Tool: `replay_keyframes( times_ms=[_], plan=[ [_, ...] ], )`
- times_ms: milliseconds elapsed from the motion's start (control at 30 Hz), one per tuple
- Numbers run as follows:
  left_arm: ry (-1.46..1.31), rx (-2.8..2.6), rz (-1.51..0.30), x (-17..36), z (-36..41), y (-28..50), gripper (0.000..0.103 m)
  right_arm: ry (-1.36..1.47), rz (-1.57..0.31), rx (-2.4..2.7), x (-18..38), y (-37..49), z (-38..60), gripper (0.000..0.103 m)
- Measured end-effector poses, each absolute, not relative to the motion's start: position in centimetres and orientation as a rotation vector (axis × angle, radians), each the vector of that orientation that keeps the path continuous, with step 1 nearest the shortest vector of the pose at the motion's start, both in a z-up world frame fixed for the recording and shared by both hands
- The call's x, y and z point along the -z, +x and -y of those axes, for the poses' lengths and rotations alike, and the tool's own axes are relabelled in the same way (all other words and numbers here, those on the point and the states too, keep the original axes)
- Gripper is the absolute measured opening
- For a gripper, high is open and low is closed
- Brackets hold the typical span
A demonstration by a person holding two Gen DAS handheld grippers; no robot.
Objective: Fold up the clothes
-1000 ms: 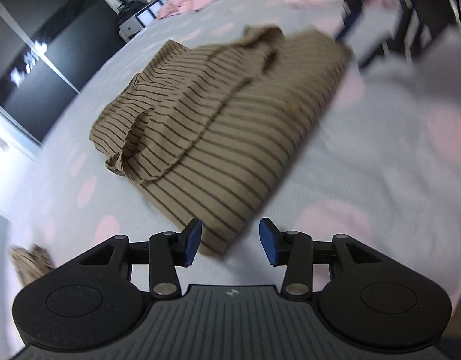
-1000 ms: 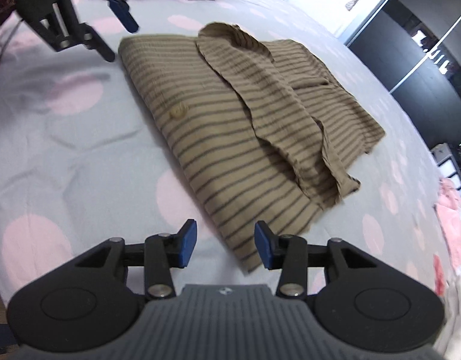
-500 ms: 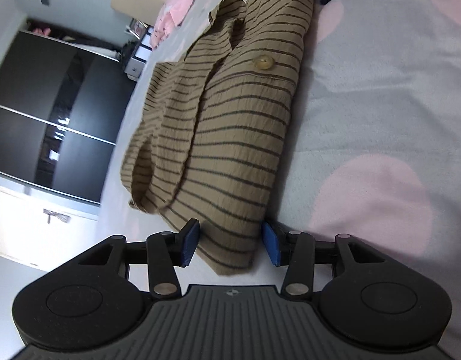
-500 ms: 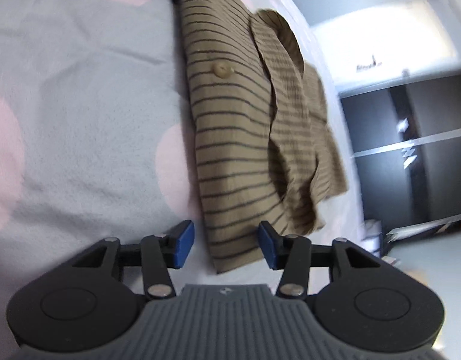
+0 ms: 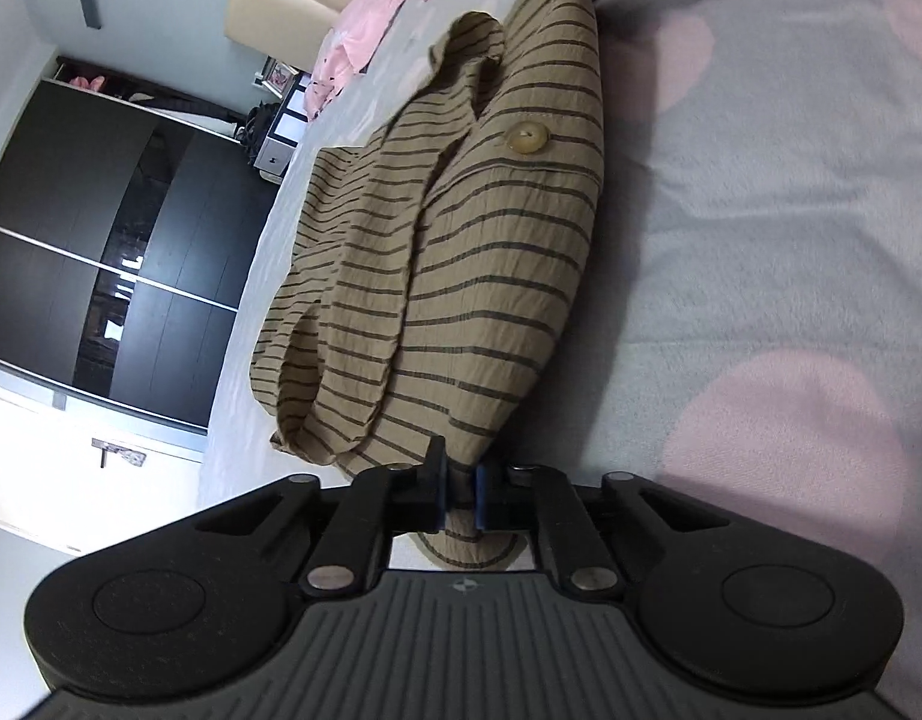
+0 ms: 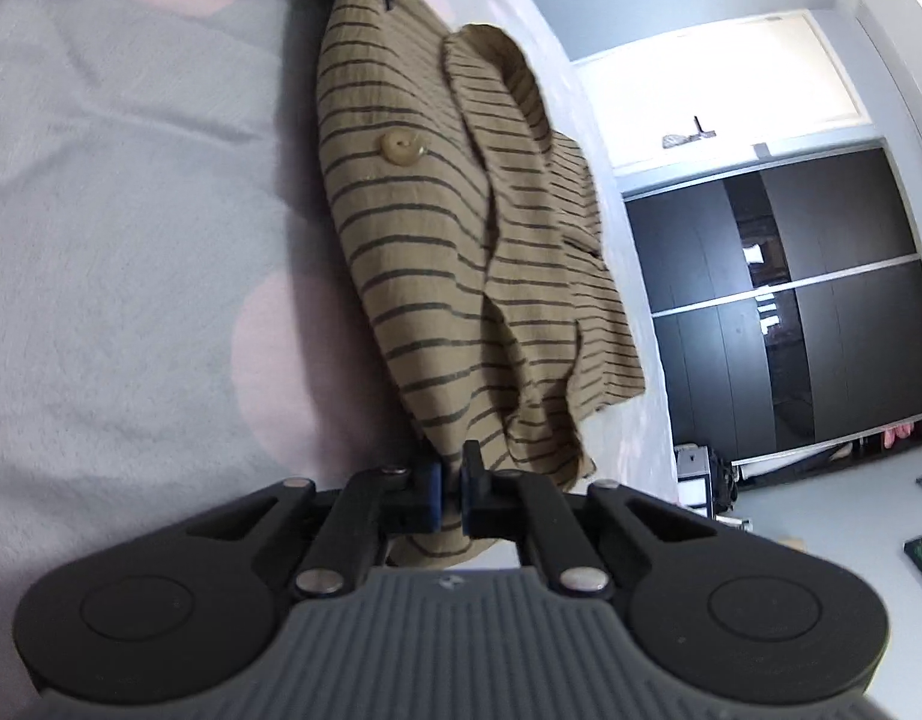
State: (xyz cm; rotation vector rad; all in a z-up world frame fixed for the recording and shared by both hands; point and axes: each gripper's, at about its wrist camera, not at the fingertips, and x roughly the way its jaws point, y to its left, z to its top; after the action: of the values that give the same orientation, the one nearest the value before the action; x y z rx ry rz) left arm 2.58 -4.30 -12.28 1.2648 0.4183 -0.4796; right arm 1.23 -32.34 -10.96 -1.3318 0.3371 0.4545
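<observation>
Left fingers (image 5: pixel 459 501) and right fingers (image 6: pixel 452 495) clamped on striped shirt (image 5: pixel 491 276) end corners, bedspread (image 5: pixel 761 228) bare alongside

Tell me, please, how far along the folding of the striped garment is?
Done: the striped garment lies partly folded on the bedspread. In hand: the left gripper and right gripper are each shut on one end of its near edge. Left: carrying that edge over.

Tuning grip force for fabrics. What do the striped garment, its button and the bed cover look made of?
Striped garment: thin woven cloth, matte tan with dark stripes, finely crinkled, probably cotton or a linen blend.
Button: hard, slightly glossy, mottled cream; looks like plastic or horn, can't tell which.
Bed cover: soft matte cloth with a faint nap, grey with pink dots, maybe brushed cotton or fleece.
</observation>
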Motion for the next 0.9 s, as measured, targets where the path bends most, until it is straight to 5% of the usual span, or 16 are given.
replay_keyframes(
  times_ms=[900],
  plan=[
    [1.122,0.628,-0.458,2.6,2.5,-9.1,0.003,-1.208,-0.444,-0.504,1.8,-11.6,34.0,0.004]
  ],
)
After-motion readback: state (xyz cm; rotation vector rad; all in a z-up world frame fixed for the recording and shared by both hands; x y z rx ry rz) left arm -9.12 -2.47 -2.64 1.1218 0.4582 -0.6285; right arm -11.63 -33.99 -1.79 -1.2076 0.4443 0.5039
